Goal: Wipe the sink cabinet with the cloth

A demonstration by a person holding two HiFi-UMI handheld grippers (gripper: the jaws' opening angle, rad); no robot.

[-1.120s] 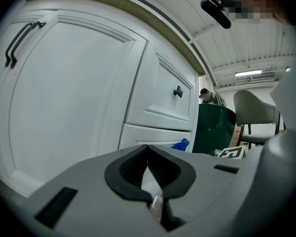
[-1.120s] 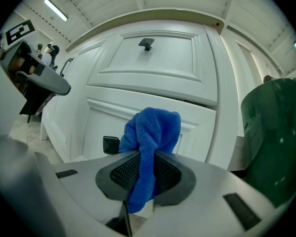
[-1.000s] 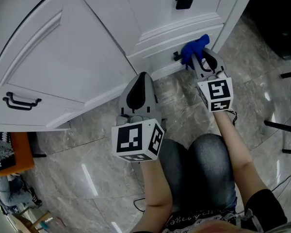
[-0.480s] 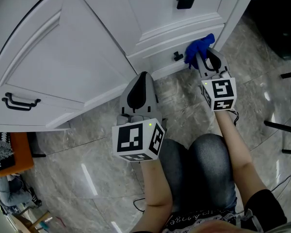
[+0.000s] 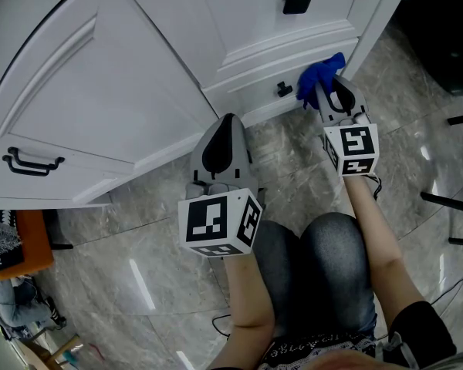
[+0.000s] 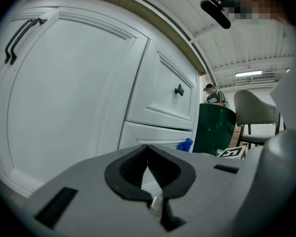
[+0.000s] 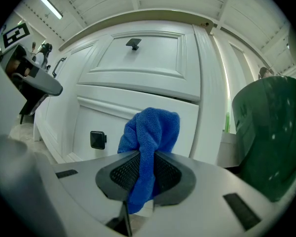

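So the blue cloth (image 5: 321,73) is bunched up and pinched between the jaws of the right gripper (image 5: 329,92), with a fat wad sticking out past the tips. That wad sits right at the front of the lower drawer (image 5: 255,92) of the white sink cabinet (image 5: 139,91), at the drawer's right end near the corner post. It looks pressed against the panel, but I can't swear to contact from these angles. Compared with a second ago, the cloth has slid right along that drawer front. It was almost on top of the little black knob (image 5: 284,90), and now it's clear of it and close to the cabinet's right edge. To me that reads as a wiping stroke in progress across the bottom drawer, pretty much at the end of its run. The next pass probably needs to come back left or go up a level. The upper drawer with its own black knob (image 5: 294,2) and the big door with the black handle (image 5: 32,161) don't have the cloth anywhere near them, so I'd guess plenty of cabinet is left to do. The left gripper (image 5: 228,122) hasn't budged. It hovers over the marble-look floor (image 5: 293,168) in front of the door, with its jaws pressed together on nothing. Off to the right of the cabinet there's a dark green bin (image 7: 271,132), near enough that a longer stroke could bump it.
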